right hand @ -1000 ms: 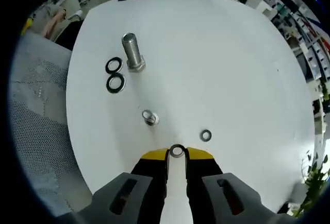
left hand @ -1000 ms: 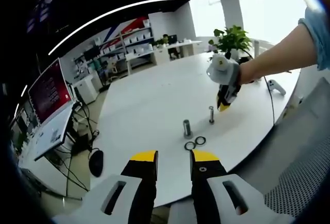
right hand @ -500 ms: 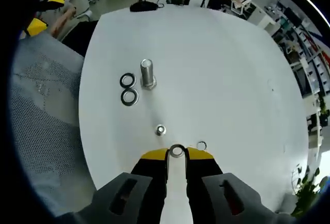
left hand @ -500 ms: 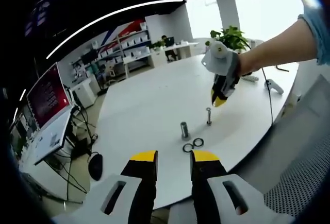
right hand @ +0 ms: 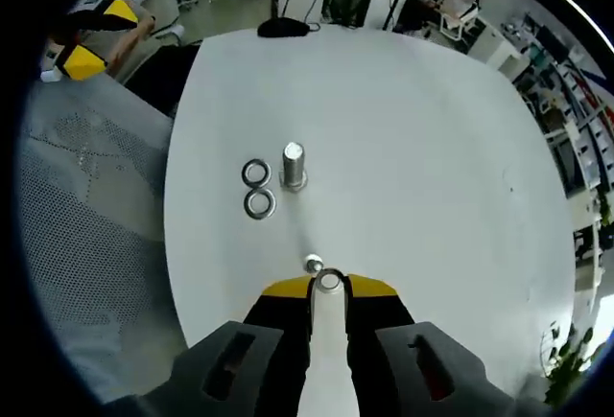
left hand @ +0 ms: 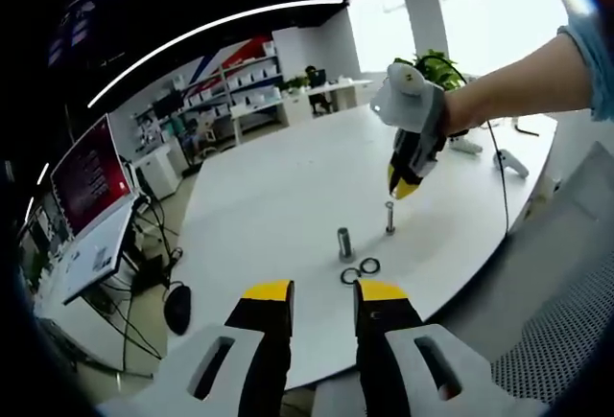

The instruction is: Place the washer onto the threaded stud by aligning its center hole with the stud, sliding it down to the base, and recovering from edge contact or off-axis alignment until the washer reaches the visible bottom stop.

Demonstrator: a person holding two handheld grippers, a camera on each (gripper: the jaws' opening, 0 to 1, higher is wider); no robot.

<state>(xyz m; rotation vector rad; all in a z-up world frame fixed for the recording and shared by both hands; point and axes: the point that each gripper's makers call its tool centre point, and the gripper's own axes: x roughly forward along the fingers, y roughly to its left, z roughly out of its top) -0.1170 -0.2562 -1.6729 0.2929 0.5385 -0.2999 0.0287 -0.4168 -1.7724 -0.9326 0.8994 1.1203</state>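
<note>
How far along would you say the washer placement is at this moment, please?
Done: the right gripper has picked up a washer and holds it between its jaws. In hand: it hovers above the slim threaded stud, whose top sits just beside the washer in the right gripper view. Left: centring the hole, sliding it down to the base. Two washers lie by the thicker bolt; the left gripper waits.

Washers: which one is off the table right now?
The washer pinched between the right gripper jaws, just above the thin stud. The two other washers lie flat on the table beside the thick bolt.
</note>
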